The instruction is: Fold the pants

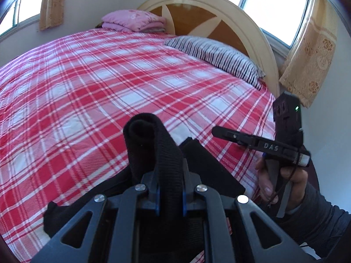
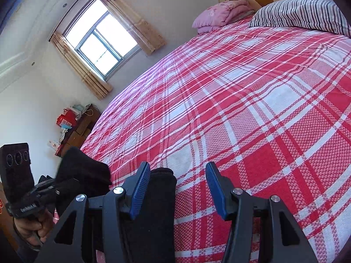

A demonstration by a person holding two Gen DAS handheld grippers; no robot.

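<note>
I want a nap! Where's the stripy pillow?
The striped pillow lies at the head of the plaid bed, against the headboard, right of the folded pink blanket.

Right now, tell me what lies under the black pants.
Under the black pants only the red plaid bedsheet shows around them. The left gripper is shut on a bunched fold; the sheet directly beneath the cloth and gripper is covered.

Plaid bed (image 1: 109,83), striped pillow (image 1: 219,54), pink blanket (image 1: 133,20)
</note>
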